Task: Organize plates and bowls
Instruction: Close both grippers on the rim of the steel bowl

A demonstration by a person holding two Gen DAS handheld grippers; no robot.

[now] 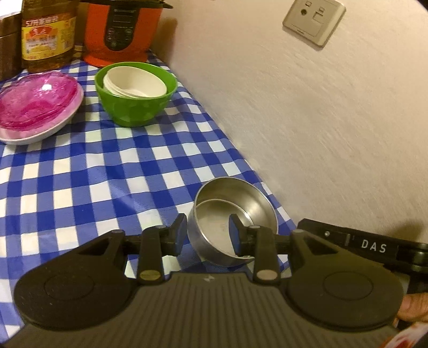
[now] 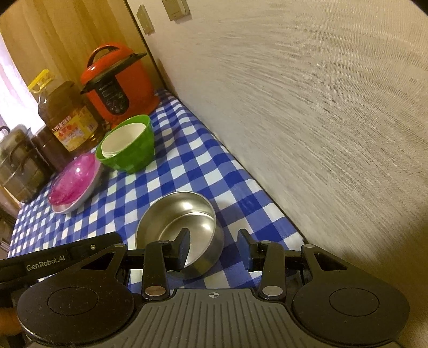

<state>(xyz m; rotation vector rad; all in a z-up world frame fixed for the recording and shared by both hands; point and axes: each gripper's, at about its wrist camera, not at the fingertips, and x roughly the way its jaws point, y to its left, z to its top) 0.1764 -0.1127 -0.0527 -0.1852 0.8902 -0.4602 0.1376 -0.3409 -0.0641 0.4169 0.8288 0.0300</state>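
Left wrist view: the left tool [image 1: 207, 231] stands wide, one finger outside the near left wall of the steel bowl [image 1: 232, 222] and the other finger inside it; neither pad clearly presses the wall. The bowl sits low and right of centre on the blue checked cloth of the bench [image 1: 80, 182], close to the bench's right edge, where the cloth meets the pale wall [image 1: 321, 120]. A broad stretch of bare cloth lies between this bowl and the dishes farther back. At upper left, a green bowl [image 1: 136, 104] holds nested white bowls [image 1: 135, 81], and just left of it a pink dish [image 1: 34, 99] rests in a pale plate [image 1: 40, 133]. Behind them stand an oil bottle [image 1: 48, 34] and a red cooker [image 1: 120, 32], and a wall socket [image 1: 314, 20] sits at upper right.

Right wrist view: the right tool [image 2: 214, 247] is also wide, its left finger inside the steel bowl [image 2: 179, 222] and its right finger outside the rim, over cloth, with a gap to the bowl's side. The wall [image 2: 321, 107] runs just right of that finger. The green bowl [image 2: 131, 150] and pink dish [image 2: 75, 179] sit mid-left, apart from the steel bowl. The left tool's black body [image 2: 53, 259] shows at lower left.
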